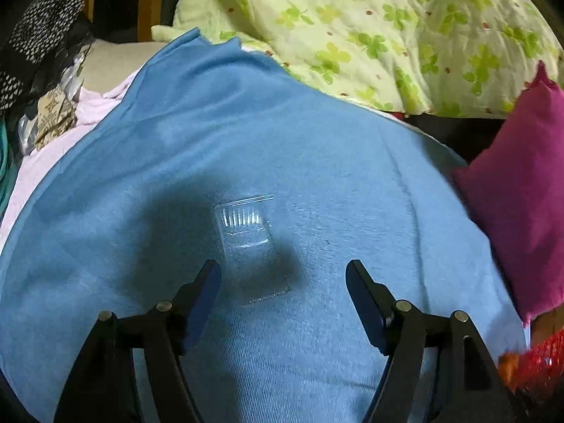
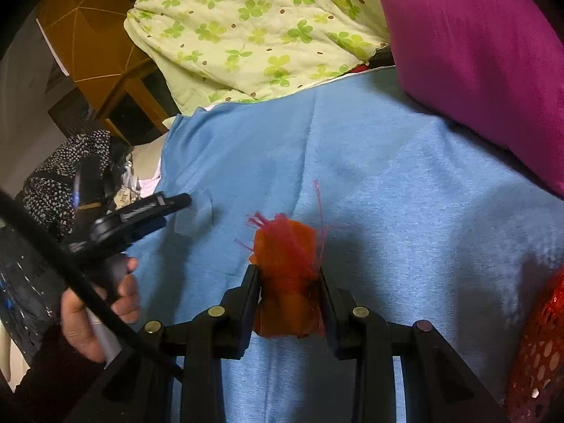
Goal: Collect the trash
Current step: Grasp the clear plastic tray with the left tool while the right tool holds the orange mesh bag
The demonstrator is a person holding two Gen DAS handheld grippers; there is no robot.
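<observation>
The clear plastic tray lies flat on the blue blanket, just ahead of the left gripper, whose jaws stand released. It looks flimsy, so I would straddle its side walls and squeeze gently. The right gripper is clenched on a wad of red netting

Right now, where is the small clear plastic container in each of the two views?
Left wrist view: the small clear plastic container lies on the blue fleece blanket, centre of the picture, just ahead of the open left claw.
Right wrist view: I cannot make it out; the left claw is at the left.
Shared landmark: the green clover-print quilt beyond the blanket.
</observation>
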